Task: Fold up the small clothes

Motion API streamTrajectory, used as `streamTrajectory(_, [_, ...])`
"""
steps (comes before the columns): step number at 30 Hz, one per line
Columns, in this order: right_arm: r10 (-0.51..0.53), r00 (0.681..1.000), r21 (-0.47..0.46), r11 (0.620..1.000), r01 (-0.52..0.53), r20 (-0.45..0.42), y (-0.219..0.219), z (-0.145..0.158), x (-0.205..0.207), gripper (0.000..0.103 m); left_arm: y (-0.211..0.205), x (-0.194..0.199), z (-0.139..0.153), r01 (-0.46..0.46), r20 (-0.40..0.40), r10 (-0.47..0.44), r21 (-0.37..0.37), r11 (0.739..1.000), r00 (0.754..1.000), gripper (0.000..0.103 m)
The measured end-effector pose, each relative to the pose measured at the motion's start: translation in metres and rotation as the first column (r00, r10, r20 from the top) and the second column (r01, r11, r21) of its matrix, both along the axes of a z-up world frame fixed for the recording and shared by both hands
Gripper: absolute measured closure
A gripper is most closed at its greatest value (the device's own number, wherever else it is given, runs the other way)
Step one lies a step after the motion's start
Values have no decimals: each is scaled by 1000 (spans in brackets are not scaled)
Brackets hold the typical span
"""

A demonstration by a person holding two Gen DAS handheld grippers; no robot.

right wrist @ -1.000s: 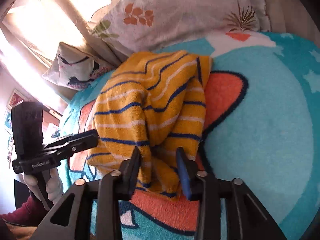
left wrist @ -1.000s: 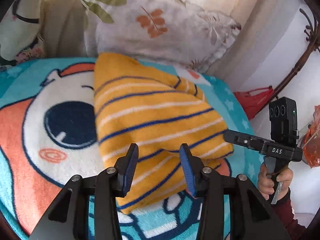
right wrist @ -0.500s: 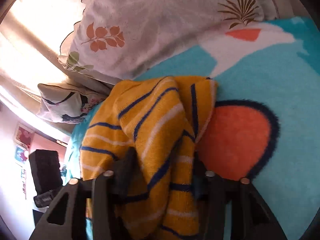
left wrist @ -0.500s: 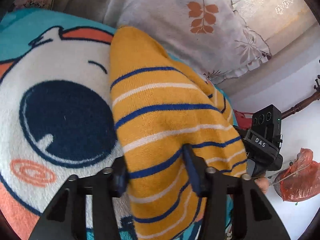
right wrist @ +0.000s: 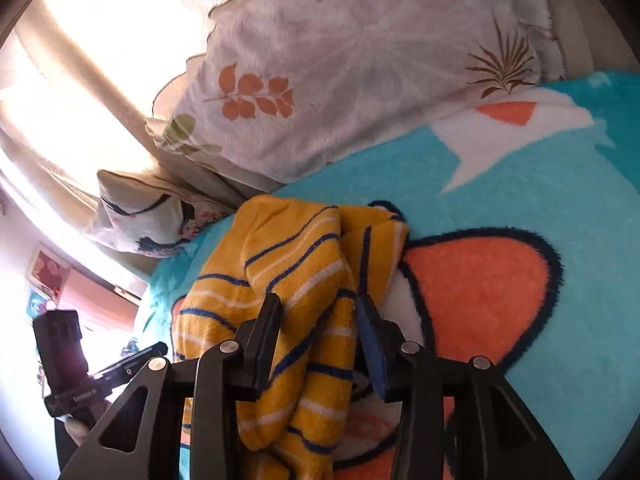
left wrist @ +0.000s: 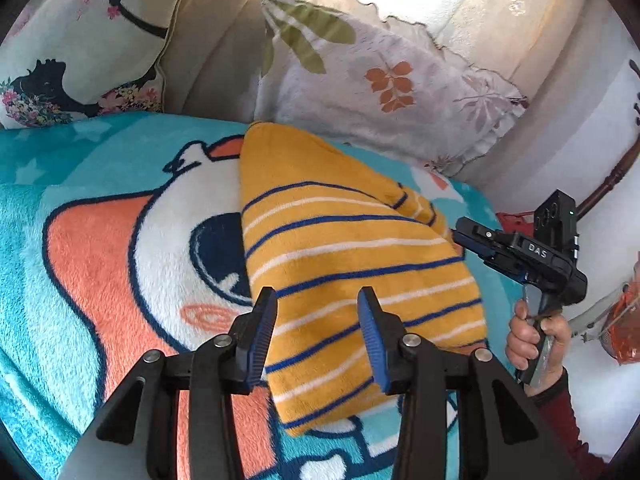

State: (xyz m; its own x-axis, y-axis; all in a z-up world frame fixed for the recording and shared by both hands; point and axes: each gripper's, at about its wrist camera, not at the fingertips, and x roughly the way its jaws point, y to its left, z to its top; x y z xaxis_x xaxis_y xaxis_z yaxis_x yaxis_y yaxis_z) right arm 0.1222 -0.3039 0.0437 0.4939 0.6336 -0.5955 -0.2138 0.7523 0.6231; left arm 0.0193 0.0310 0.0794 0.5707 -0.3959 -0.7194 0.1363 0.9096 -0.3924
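A yellow garment with blue and white stripes (left wrist: 340, 260) lies folded on a cartoon blanket (left wrist: 100, 260). My left gripper (left wrist: 318, 336) hovers just above its near end. Its jaws are opening, and the cloth lies flat beneath the gap with no pad pressing on it. In the right wrist view the garment (right wrist: 304, 264) bunches up into a fold that fills the gap of my right gripper (right wrist: 320, 328). Those jaws are opening too, with the pads still against the cloth. From the left wrist view, the right gripper (left wrist: 460, 236) meets the garment's right edge, held by a hand (left wrist: 536, 332).
A pale pillow with leaf prints (left wrist: 380, 88) leans at the back, right behind the garment. A second pillow with a black animal print (left wrist: 72, 48) stands at the back left. An orange-red bag (left wrist: 624, 328) hangs off the bed's right side.
The left gripper, closed around the garment half a second ago, has let go and drawn back; the cloth now lies flat. The right gripper has shifted, with the fold still between its fingers.
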Motion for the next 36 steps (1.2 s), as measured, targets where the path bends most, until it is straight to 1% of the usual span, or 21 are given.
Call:
streamTrajectory(2, [15, 1000, -11, 1000, -15, 20, -3, 9, -4, 59, -16, -10, 7, 49, 60, -50, 25, 999, 997, 63])
streamTrajectory(4, [38, 999, -15, 999, -37, 9, 4, 11, -3, 59, -41, -14, 9, 119, 113, -130, 100, 988, 985, 61])
streamTrajectory(6, [60, 998, -41, 997, -60, -1, 16, 10, -1, 48, -69, -14, 3, 177, 141, -203, 177, 968, 969, 60])
streamTrajectory(8, [74, 997, -87, 993, -74, -14, 30, 4, 4, 44, -93, -12, -7, 231, 141, -270, 245, 942, 952, 58])
streamTrajectory(9, [82, 996, -102, 991, -83, -19, 38, 1, 7, 45, -103, -11, -14, 239, 129, -284, 289, 927, 950, 58])
streamTrajectory(10, [96, 995, -120, 988, -99, -29, 46, -2, 10, 49, -112, -7, -22, 244, 102, -293, 337, 909, 951, 60])
streamTrajectory(11, [108, 993, -142, 984, -112, -38, 53, -4, 13, 74, -120, -3, -32, 261, 62, -305, 373, 890, 950, 90])
streamTrajectory(12, [117, 992, -157, 980, -123, -46, 59, -3, 17, 88, -124, 2, -42, 288, 6, -313, 377, 880, 950, 100])
streamTrajectory(13, [111, 993, -167, 979, -115, -37, 61, 0, 19, 88, -124, 6, -47, 299, -18, -312, 345, 890, 950, 103])
streamTrajectory(15, [98, 995, -188, 977, -97, -6, 62, 9, 24, 89, -118, 6, -51, 312, -42, -312, 276, 909, 949, 103])
streamTrajectory(17, [80, 997, -209, 975, -76, 12, 62, 13, 34, 89, -114, 3, -53, 315, -62, -310, 228, 921, 949, 103])
streamTrajectory(22, [66, 997, -274, 959, -75, -43, 72, -14, 61, 88, -108, -5, -55, 315, -76, -306, 176, 932, 949, 103])
streamTrajectory(23, [56, 997, -281, 957, -68, -48, 72, -19, 63, 84, -107, -6, -55, 313, -73, -304, 178, 933, 950, 103])
streamTrajectory(24, [48, 998, -274, 960, -60, -47, 69, -20, 64, 77, -105, -7, -55, 308, -70, -300, 178, 935, 951, 103])
streamTrajectory(25, [35, 998, -264, 963, -47, -50, 65, -19, 63, 74, -102, -10, -54, 303, -69, -295, 171, 938, 953, 103])
streamTrajectory(26, [13, 999, -258, 966, -25, -47, 58, -14, 59, 66, -98, -16, -52, 298, -67, -291, 162, 941, 954, 103])
streamTrajectory(28, [-11, 1000, -258, 966, 9, -5, 47, 3, 44, 63, -87, -22, -45, 285, -54, -281, 138, 948, 958, 103])
streamTrajectory(30, [-6, 998, -268, 963, 22, 63, 43, 25, 25, 63, -76, -33, -37, 275, -36, -273, 100, 956, 961, 97])
streamTrajectory(32, [18, 992, -258, 966, 14, 122, 46, 45, 8, 63, -64, -41, -31, 252, -14, -251, 68, 965, 968, 78])
streamTrajectory(34, [50, 988, -246, 969, -13, 148, 58, 56, 1, 63, -55, -50, -27, 211, 11, -212, 57, 976, 977, 71])
streamTrajectory(36, [90, 984, -244, 968, -49, 156, 74, 58, 1, 63, -45, -55, -24, 174, 21, -175, 46, 984, 984, 67])
